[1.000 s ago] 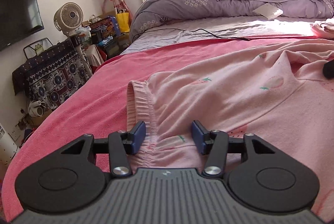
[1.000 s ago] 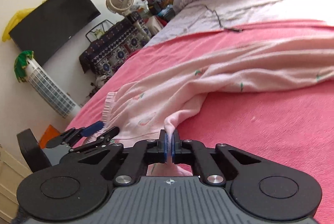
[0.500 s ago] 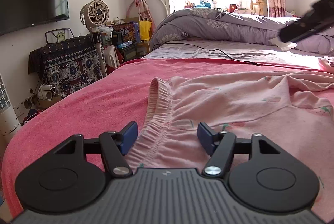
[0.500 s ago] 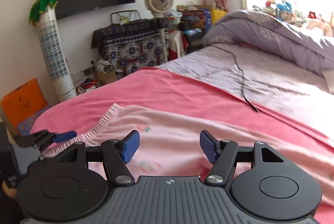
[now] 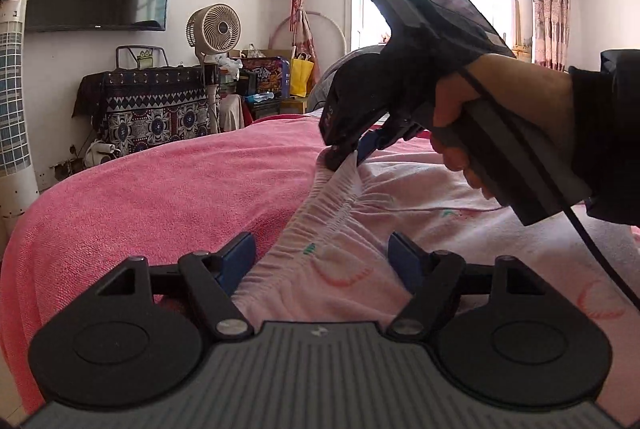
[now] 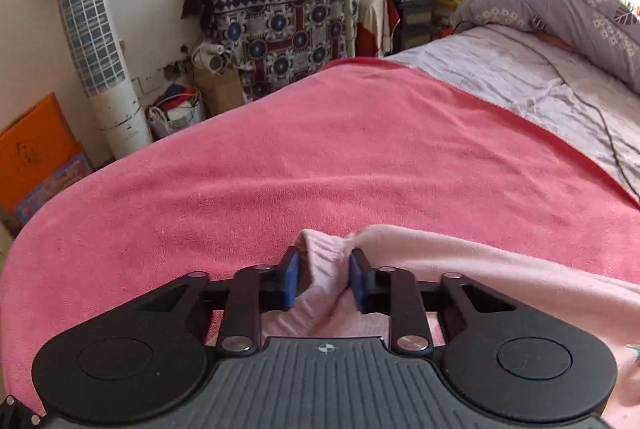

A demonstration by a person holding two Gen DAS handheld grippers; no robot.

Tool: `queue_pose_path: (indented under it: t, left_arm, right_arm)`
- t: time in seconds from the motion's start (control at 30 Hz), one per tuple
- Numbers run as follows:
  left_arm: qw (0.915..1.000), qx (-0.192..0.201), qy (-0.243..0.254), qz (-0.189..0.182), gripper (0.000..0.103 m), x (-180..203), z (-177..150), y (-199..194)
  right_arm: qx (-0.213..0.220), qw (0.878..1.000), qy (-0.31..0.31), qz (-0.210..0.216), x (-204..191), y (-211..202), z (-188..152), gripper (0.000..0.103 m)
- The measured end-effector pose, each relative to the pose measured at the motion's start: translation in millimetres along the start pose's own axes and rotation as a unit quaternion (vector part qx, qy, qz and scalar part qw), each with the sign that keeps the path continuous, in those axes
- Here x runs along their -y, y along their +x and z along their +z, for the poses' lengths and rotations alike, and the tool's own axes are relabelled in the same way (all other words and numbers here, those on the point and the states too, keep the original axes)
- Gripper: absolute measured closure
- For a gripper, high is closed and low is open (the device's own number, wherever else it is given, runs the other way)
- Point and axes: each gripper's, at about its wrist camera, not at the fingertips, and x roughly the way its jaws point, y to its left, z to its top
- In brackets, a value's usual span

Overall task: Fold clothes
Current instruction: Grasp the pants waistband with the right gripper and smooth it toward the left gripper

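Both wrist views skim low over the pink blanket (image 5: pixel 168 181), sharing it.

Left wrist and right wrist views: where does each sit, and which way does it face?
Left wrist: on the open left gripper, facing along the pink pants toward the window; the right gripper and hand show.
Right wrist: on the right gripper, its jaws just closing on the waistband, facing the fan wall.
Shared: pants, red blanket, fan.

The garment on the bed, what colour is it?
Pale pink garment with small strawberry-like prints, clearest in the left wrist view.
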Motion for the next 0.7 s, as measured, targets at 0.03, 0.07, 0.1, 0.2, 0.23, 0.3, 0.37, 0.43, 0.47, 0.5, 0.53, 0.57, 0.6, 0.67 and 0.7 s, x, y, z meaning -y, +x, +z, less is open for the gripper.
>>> queue_pose_path:
  t: [0.03, 0.07, 0.1, 0.2, 0.23, 0.3, 0.37, 0.43, 0.47, 0.5, 0.53, 0.57, 0.6, 0.67, 0.7]
  left_arm:
    - [1.0, 0.001, 0.0, 0.0, 0.027, -0.3, -0.1, 0.0]
    - [1.0, 0.001, 0.0, 0.0, 0.027, -0.1, 0.0, 0.5]
    - [1.0, 0.002, 0.0, 0.001, 0.027, 0.0, 0.2, 0.9]
    - [1.0, 0.003, 0.0, 0.003, 0.027, 0.3, 0.5, 1.9]
    - [1.0, 0.003, 0.001, 0.004, 0.027, 0.4, 0.5, 2.1]
    - [1.0, 0.004, 0.001, 0.005, 0.028, 2.0, -0.2, 1.2]
    - [1.0, 0.005, 0.001, 0.006, 0.028, 2.0, -0.7, 1.6]
    - [1.0, 0.005, 0.001, 0.008, 0.028, 1.7, -0.7, 3.3]
    - [0.9999, 0.004, 0.002, 0.009, 0.028, 2.0, -1.1, 3.4]
    - [0.9999, 0.005, 0.002, 0.01, 0.028, 2.5, -1.1, 3.1]
    - [0.9999, 0.005, 0.003, 0.01, 0.028, 3.0, -1.1, 2.9]
    - [0.9999, 0.005, 0.002, 0.01, 0.027, 3.5, -1.4, 2.5]
    - [0.9999, 0.005, 0.002, 0.01, 0.027, 3.7, -1.3, 2.1]
    - [0.9999, 0.004, 0.004, 0.013, 0.027, 3.9, -0.9, 3.3]
    - [0.9999, 0.004, 0.003, 0.014, 0.027, 4.2, -1.0, 3.6]
  right_arm:
    - [0.01, 1.0, 0.003, -0.007, -0.8, -2.0, 1.1, 0.089]
    - [0.015, 1.0, 0.019, 0.002, 1.9, -1.8, 3.4, 0.089]
    - [0.017, 1.0, 0.023, 0.005, 2.0, -0.7, 6.0, 0.089]
    - [0.023, 0.999, 0.03, 0.006, 0.4, 4.8, 9.6, 0.09]
    - [0.029, 0.999, 0.031, 0.004, 0.7, 6.8, 10.4, 0.09]
    - [0.053, 0.998, 0.027, 0.003, 1.8, 6.0, 12.3, 0.09]
    - [0.038, 0.999, 0.034, 0.012, 4.3, 17.4, 13.7, 0.09]
    - [0.023, 0.999, 0.045, 0.017, 5.5, 35.8, 10.9, 0.089]
    - [0.037, 0.998, 0.041, 0.014, 3.7, 38.6, 7.2, 0.087]
    - [0.039, 0.999, 0.03, 0.01, 0.3, 37.9, 7.3, 0.087]
    - [0.04, 0.999, 0.021, 0.008, -1.8, 36.7, 8.0, 0.086]
    - [0.034, 0.999, 0.021, 0.014, 0.2, 33.8, 10.5, 0.085]
    - [0.028, 0.999, 0.023, 0.023, 3.4, 30.1, 13.2, 0.084]
    - [0.023, 0.995, 0.062, 0.07, 23.8, 11.3, 18.1, 0.059]
    - [0.025, 0.991, 0.087, 0.098, 36.0, -0.3, 20.0, 0.049]
